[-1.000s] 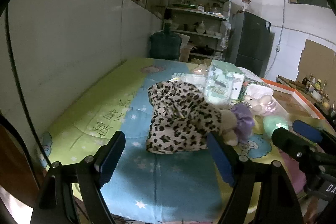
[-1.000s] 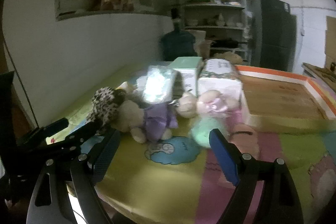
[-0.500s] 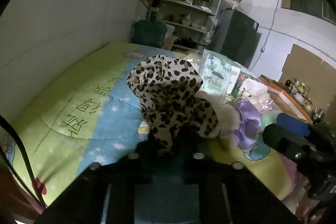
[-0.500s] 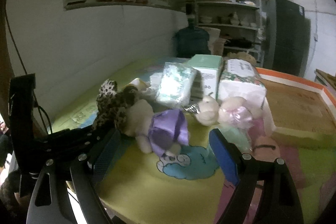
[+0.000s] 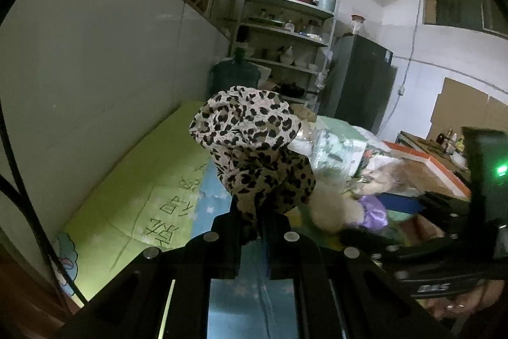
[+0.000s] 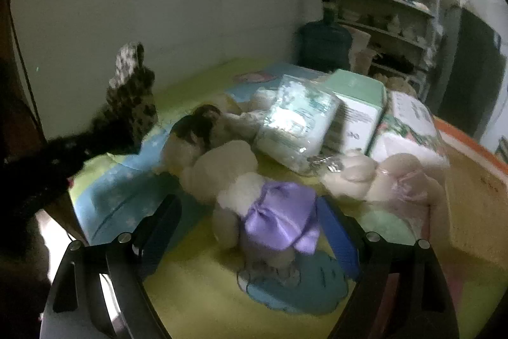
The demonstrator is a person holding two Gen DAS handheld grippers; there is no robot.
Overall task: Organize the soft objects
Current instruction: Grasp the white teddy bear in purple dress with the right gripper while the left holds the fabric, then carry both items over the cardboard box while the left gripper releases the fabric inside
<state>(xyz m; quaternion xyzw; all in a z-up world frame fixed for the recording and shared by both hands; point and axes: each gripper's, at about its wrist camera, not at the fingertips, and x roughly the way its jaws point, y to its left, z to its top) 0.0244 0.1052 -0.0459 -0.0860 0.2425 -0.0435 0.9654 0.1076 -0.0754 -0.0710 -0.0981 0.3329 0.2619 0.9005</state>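
One leopard-print cloth point(image 5: 254, 148) — bunched, spotted black-on-cream — pinched in left tongs point(image 5: 258, 231).

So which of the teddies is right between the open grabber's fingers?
The teddy with the purple bow. It sits between the right hand-held gripper's open fingers; the pink-bow teddy lies farther back, beside the tissue packs.

Leopard-print cloth point(image 5: 254, 145) above mat point(image 5: 136, 189), clamped in left gripper point(image 5: 258, 231). Right of it: plush toy with bow point(image 6: 254, 196), between right gripper point(image 6: 250, 231) fingers. Behind toy: tissue packs point(image 6: 298, 123). Water jug point(image 6: 324, 43) behind mat, by wall.
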